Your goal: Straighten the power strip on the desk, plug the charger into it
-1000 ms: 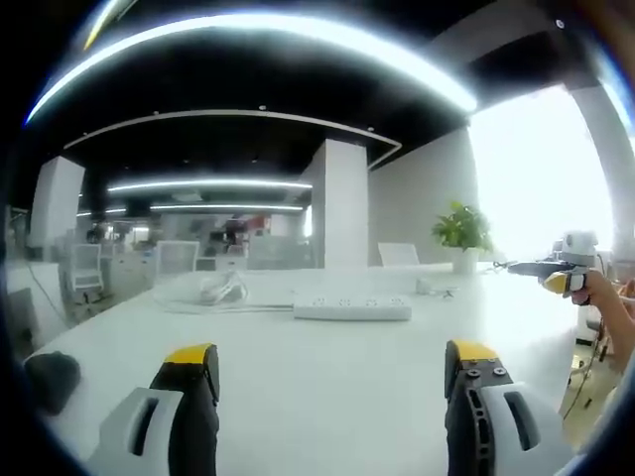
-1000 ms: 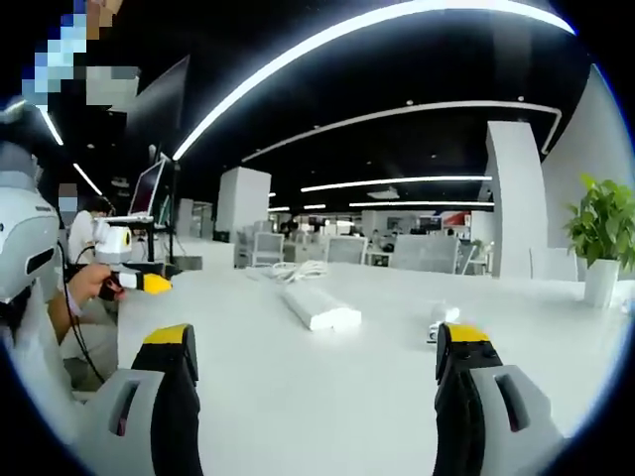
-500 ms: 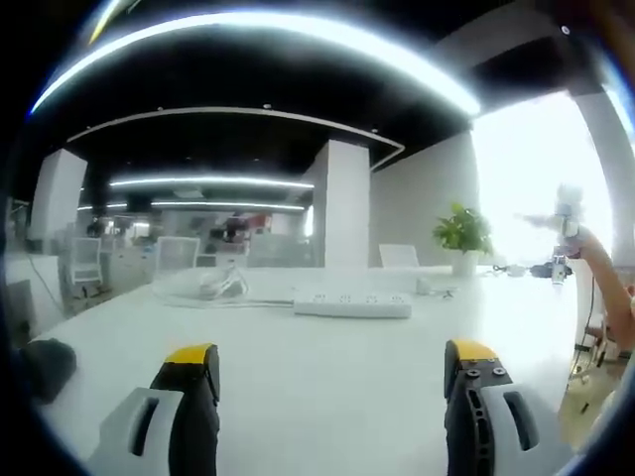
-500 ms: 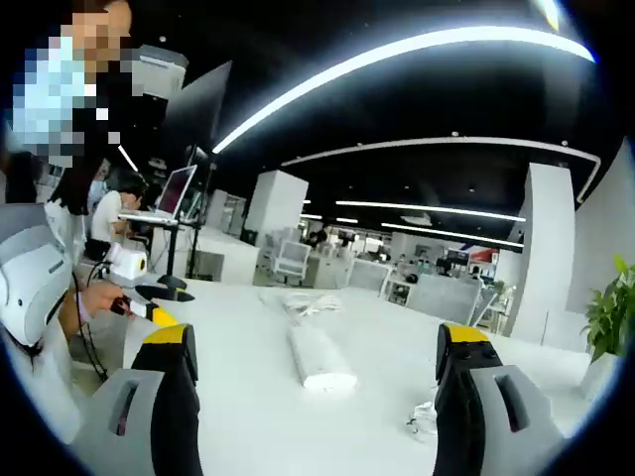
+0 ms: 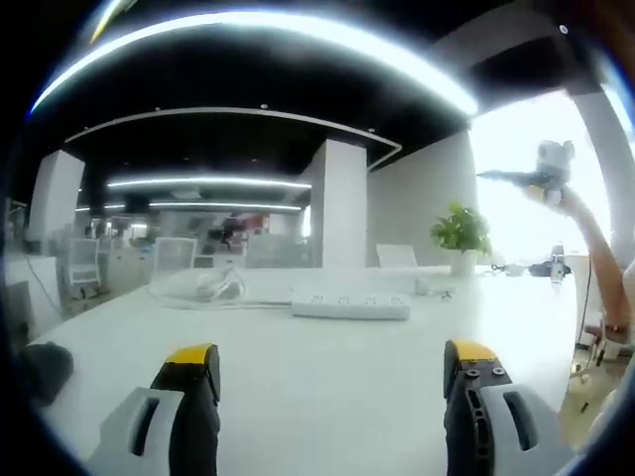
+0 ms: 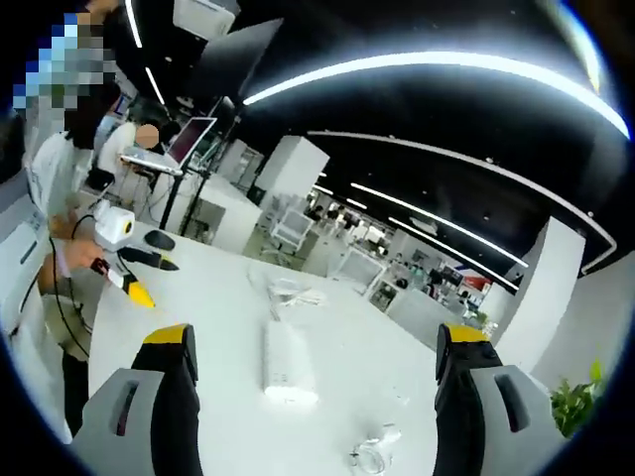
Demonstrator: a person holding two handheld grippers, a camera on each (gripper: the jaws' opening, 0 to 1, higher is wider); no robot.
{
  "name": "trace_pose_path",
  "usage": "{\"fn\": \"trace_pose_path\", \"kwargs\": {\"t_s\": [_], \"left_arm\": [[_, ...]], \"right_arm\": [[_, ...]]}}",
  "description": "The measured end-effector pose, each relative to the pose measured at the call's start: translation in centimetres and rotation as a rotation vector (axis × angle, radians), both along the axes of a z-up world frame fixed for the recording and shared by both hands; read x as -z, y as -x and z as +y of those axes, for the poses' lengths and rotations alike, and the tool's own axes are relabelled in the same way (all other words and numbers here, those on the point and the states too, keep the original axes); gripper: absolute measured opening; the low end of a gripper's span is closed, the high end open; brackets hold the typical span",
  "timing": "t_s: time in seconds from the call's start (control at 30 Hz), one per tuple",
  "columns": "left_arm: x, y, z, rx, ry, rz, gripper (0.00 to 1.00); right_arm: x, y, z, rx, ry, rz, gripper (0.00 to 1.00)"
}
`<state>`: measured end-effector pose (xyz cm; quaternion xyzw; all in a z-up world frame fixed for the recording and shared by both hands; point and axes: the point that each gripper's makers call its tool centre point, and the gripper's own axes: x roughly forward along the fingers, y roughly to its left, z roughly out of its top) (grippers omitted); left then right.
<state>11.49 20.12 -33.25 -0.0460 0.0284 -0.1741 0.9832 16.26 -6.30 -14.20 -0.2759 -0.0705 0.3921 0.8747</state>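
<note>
Both hand-held grippers, left (image 5: 332, 372) and right (image 6: 313, 357), stand wide and empty above the worktop (image 5: 317, 397). Power strip (image 5: 350, 307) lies mid-worktop, its coiled cord (image 5: 213, 286) behind. Charger (image 6: 375, 448) lies near, apart. Risk: pushing one end may drag the cord and skew the strip further.

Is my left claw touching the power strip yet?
Apart. In the left gripper view the left claw stands open, with bare white desk between its tips and the power strip, which lies farther off across the desk.
</note>
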Motion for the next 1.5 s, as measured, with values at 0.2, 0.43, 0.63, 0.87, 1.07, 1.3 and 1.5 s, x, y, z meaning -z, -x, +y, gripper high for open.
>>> {"fn": "trace_pose_path", "kwargs": {"t_s": [0.2, 0.43, 0.63, 0.87, 1.07, 1.3, 1.5], "left_arm": [[0.0, 0.0, -0.1, 0.000, 0.010, -0.001, 0.96], [0.1, 0.0, -0.1, -0.002, 0.009, 0.003, 0.96], [0.0, 0.0, -0.3, 0.000, 0.012, -0.001, 0.96], [0.0, 0.0, -0.6, 0.004, 0.010, -0.001, 0.96], [0.1, 0.1, -0.8, 0.010, 0.009, 0.000, 0.96], [0.4, 0.2, -0.9, 0.011, 0.009, 0.007, 0.96], [0.7, 0.2, -0.9, 0.013, 0.011, 0.013, 0.96]], "right_arm": [[-0.3, -1.5, 1.4, -0.028, 0.043, 0.034, 1.00], [0.6, -1.7, 2.7, -0.056, 0.085, 0.066, 1.00], [0.8, -2.4, 3.2, -0.061, 0.115, 0.091, 1.00], [1.6, -3.6, 3.8, -0.073, 0.162, 0.148, 1.00], [2.9, -5.2, 4.4, -0.075, 0.214, 0.205, 1.00], [4.8, -6.5, 5.3, -0.070, 0.273, 0.253, 1.00], [5.6, -7.7, 6.0, -0.071, 0.276, 0.299, 1.00]]}}
